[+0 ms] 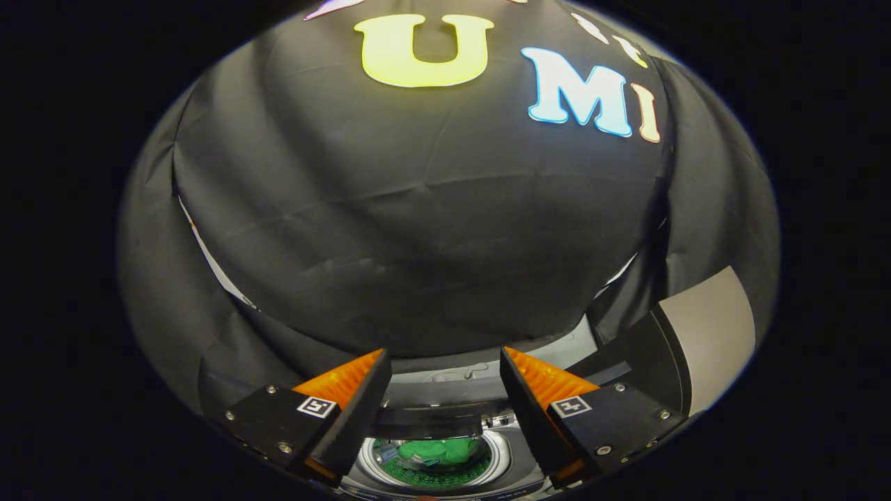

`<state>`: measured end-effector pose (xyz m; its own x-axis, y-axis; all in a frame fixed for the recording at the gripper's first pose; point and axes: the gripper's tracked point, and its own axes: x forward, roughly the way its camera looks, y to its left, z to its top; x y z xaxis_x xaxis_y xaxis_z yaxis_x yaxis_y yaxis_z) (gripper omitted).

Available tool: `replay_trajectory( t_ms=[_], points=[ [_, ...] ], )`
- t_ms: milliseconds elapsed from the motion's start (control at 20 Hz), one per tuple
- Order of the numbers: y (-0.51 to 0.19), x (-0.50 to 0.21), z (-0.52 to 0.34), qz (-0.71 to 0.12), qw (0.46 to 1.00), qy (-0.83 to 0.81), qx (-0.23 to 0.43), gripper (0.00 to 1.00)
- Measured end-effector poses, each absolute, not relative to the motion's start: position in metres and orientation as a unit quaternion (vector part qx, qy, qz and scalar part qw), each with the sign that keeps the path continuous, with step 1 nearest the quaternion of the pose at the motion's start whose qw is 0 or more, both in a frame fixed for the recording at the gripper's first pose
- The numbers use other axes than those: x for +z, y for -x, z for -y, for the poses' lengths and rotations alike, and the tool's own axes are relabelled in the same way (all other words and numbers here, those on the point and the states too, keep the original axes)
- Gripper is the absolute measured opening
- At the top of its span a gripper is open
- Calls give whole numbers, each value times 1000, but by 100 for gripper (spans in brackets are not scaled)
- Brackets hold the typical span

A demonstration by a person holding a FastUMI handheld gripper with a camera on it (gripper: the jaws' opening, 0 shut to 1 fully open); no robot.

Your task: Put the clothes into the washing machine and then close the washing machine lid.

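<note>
The black cloth wall (445, 229) of the booth stands well beyond the gripper and takes up most of the scene ahead. Below it lies the washing machine (518, 473), seen from above. Its lid (696, 341) is raised and stands tilted beside the machine's opening, just past the finger on that side. The round tub (498, 459) is exposed between and below the two fingers. Green clothes (438, 451) lie inside the tub, resting on its perforated floor. The gripper (444, 379) hangs above the opening. Its jaws are spread wide apart and grip nothing; the fingers (341, 383) touch neither the clothes nor the lid.
</note>
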<state>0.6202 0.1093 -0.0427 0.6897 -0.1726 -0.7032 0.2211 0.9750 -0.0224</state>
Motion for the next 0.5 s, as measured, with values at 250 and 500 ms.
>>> replay_trajectory(
  t_ms=[250, 500],
  points=[
    [-618, -46, -109, -370, 923, -22, -104, 97],
    [-612, -45, -109, -349, 931, -20, -108, 97]
  ],
)
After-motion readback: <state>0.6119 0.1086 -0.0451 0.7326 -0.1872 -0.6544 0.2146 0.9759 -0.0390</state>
